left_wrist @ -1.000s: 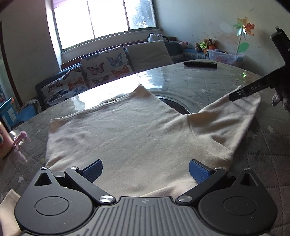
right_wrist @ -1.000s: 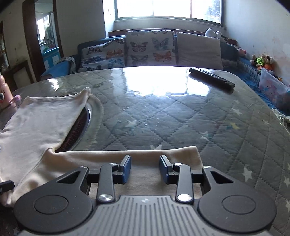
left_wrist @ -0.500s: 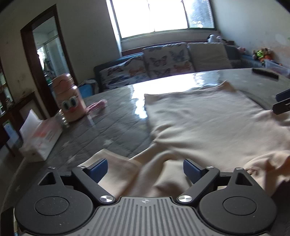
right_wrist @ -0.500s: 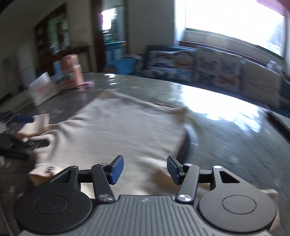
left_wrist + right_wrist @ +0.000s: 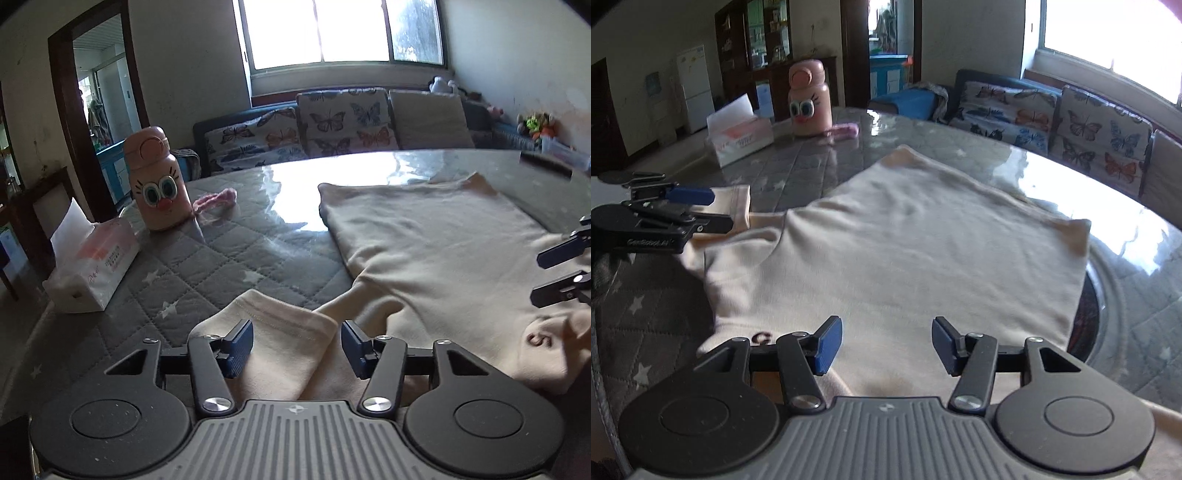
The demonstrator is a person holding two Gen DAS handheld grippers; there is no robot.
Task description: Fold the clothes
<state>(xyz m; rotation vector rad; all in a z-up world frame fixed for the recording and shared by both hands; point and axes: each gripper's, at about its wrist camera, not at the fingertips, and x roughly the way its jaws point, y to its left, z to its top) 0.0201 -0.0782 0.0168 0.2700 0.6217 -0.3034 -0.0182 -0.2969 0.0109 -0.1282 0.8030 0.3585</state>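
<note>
Soft matt cream cloth shirt (image 5: 424, 251) lies on a quilted grey table cover (image 5: 207, 266) under glossy clear sheeting.

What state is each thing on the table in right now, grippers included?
Shirt: spread flat, unfolded
Left sleeve: lying out sideways, between the open fingers
Left gripper: open
Right gripper: open, over the shirt
Bottle: upright, lid shut
Tissue box: tissue sticking out

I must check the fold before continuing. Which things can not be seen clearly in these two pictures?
- Shirt near edge: hidden under the right tongs body, right wrist view.
- Sleeve root: covered by the left tongs body, left wrist view.
- Dark mark on the shirt: too small to read.
- Tissue box print: too small.
</note>
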